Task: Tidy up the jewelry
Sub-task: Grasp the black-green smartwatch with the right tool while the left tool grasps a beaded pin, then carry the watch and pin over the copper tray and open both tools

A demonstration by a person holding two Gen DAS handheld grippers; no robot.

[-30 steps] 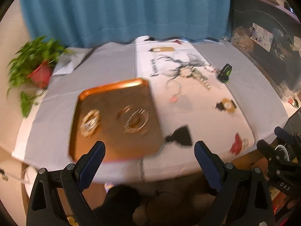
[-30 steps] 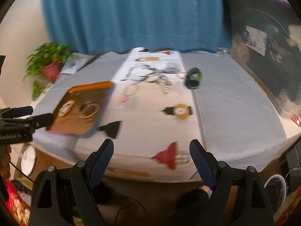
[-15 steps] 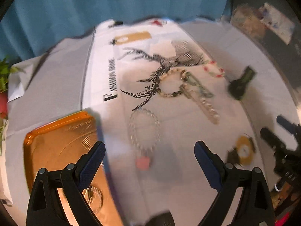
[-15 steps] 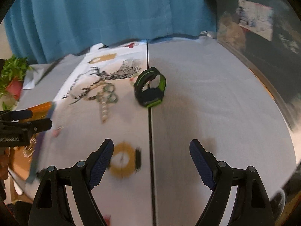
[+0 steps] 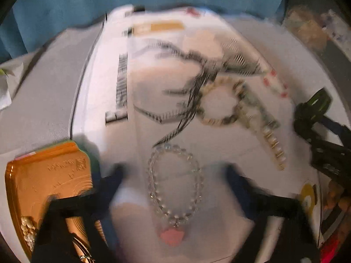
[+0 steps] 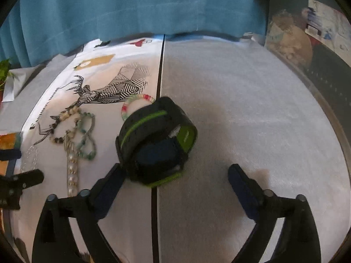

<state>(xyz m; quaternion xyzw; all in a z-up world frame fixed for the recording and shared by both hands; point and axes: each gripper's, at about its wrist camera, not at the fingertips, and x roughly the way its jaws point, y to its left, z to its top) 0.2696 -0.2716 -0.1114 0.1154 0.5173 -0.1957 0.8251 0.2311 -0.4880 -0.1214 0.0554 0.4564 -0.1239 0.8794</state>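
Note:
In the left wrist view my left gripper (image 5: 174,175) is open, its jaws either side of a clear bead bracelet (image 5: 174,182) with a pink charm (image 5: 171,235) lying on the white printed cloth (image 5: 142,100). An orange tray (image 5: 46,179) with pearl pieces lies at the lower left. In the right wrist view my right gripper (image 6: 175,175) is open and low over the table, its left finger (image 6: 109,186) touching or almost touching a black and green watch (image 6: 155,140). Beaded bracelets (image 6: 74,129) and a pink-green ring bracelet (image 6: 136,104) lie left of the watch.
A beige bead bracelet (image 5: 221,100), a pearl strand (image 5: 272,144) and a yellow-black piece (image 5: 307,197) lie on the cloth. The grey tablecloth (image 6: 241,109) spreads right of the watch. A blue curtain (image 6: 131,6) hangs behind the table. A dark cabinet (image 6: 324,65) stands at right.
Both grippers have moved forward and down over the table. The left now straddles the clear bracelet; the right has closed in on the watch. Both stay open.

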